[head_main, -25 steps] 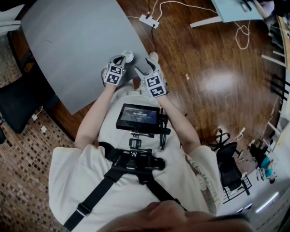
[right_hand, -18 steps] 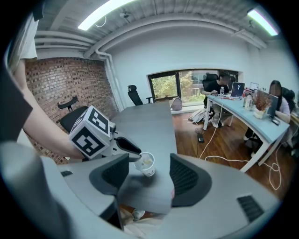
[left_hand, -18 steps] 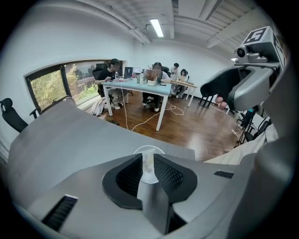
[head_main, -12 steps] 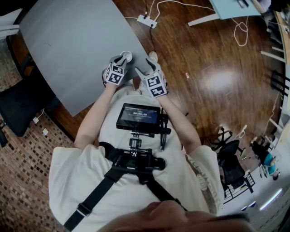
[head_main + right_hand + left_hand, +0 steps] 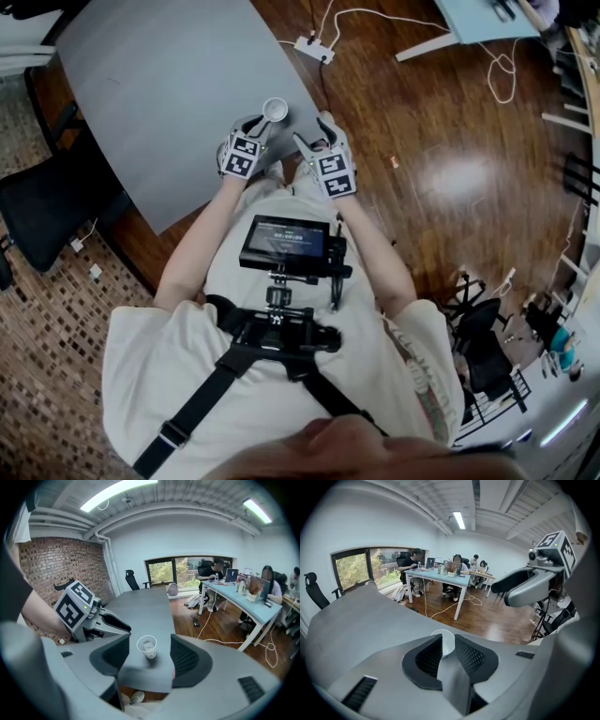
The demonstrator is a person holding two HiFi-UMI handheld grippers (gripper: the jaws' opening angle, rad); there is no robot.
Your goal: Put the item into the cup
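A small white paper cup [image 5: 275,109] stands upright near the corner of the grey table [image 5: 159,84]. In the right gripper view a small pale item lies inside the cup [image 5: 148,647]. My left gripper [image 5: 256,123] is just short of the cup on its near left. Its jaws stand a little apart with nothing between them, and the cup [image 5: 446,642] shows beyond the gap. My right gripper [image 5: 315,133] hangs to the cup's right, past the table edge. It is open wide and empty, and it faces the cup and the left gripper [image 5: 93,616].
The table's edge and corner run just below the cup, with wooden floor [image 5: 441,169] beyond. A power strip [image 5: 312,47] with cables lies on the floor. A black chair [image 5: 42,211] stands at the left. A light blue desk [image 5: 440,576] with seated people is far off.
The left gripper has drawn back slightly from the cup, so the cup's whole rim now shows. The right gripper has hardly moved.
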